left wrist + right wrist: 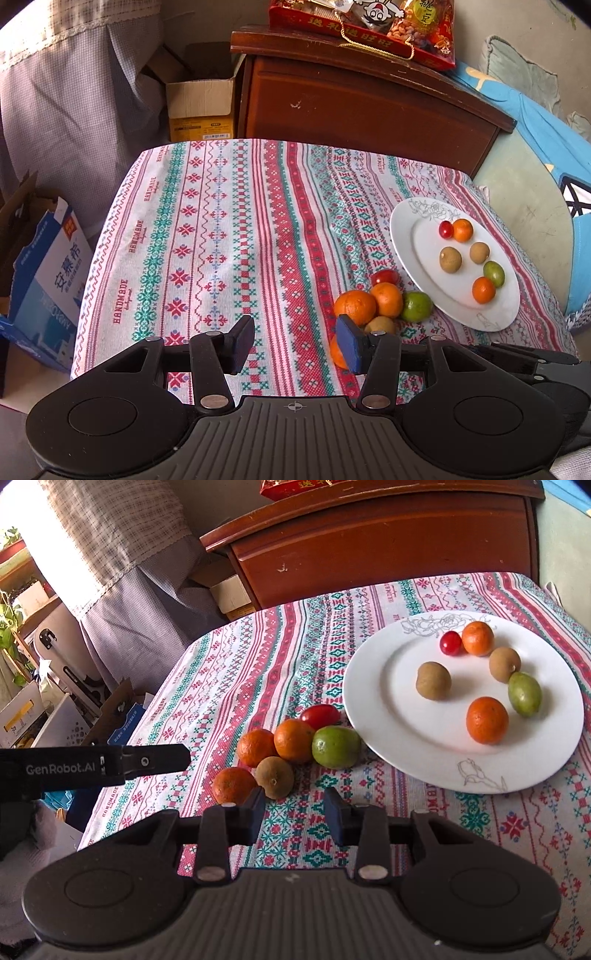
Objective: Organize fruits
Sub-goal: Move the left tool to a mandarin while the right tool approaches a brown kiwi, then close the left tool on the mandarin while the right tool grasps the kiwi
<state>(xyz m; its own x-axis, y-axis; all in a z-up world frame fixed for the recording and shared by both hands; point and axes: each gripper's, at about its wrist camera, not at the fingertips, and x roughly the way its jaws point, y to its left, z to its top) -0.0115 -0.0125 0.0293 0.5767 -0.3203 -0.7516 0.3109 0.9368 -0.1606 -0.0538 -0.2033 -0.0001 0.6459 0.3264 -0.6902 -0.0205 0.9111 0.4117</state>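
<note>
left gripper [295, 341]: wide open, holds nothing | right gripper [294, 819]: open, holds nothing | plate [388, 716]: six fruits

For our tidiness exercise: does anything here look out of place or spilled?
Nothing is spilled or damaged. Six fruits sit on the white plate, but six more lie huddled on the tablecloth beside it, including a green fruit.

Bright daylight from left window [14, 535], blown out; fisheye edges warped.
</note>
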